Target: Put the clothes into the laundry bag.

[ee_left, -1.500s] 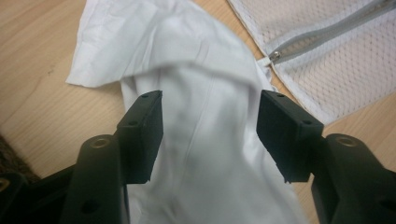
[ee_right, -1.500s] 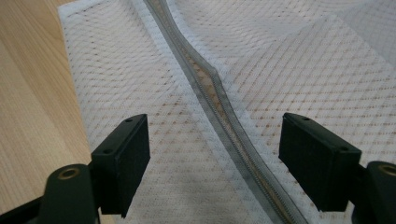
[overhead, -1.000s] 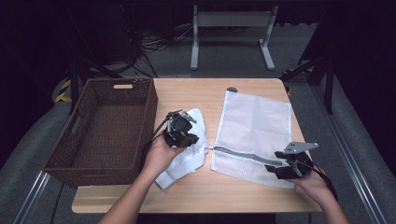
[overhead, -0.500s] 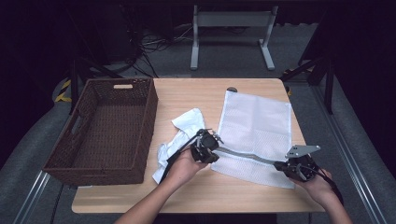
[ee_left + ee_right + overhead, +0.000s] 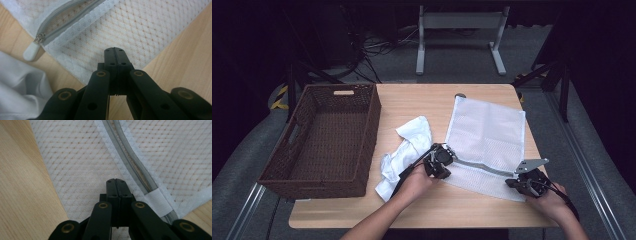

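Both grippers are down on the near edge of the white mesh laundry bag (image 5: 486, 145), one at each end of its grey zipper (image 5: 482, 166), which looks like a way to pin the bag flat while the opening is worked. The left gripper (image 5: 440, 162) has its jaws pressed together, tips on the mesh just below the zipper's closed end; from its own camera the white zipper pull (image 5: 32, 49) lies up and to the left of the tips, close but not between them. Whether a fold of mesh is actually pinched I cannot tell. The right gripper (image 5: 117, 185) is also closed tight, having just snapped shut, its tips on the mesh beside the fabric tab (image 5: 158, 201) where the zipper ends; again the jaws may have caught the netting or may only be resting on it. A crumpled white cloth (image 5: 408, 150) lies just behind the left gripper, probably what goes into the bag. The wicker basket (image 5: 362, 150) stands further off on that side of the wooden table (image 5: 412, 100).
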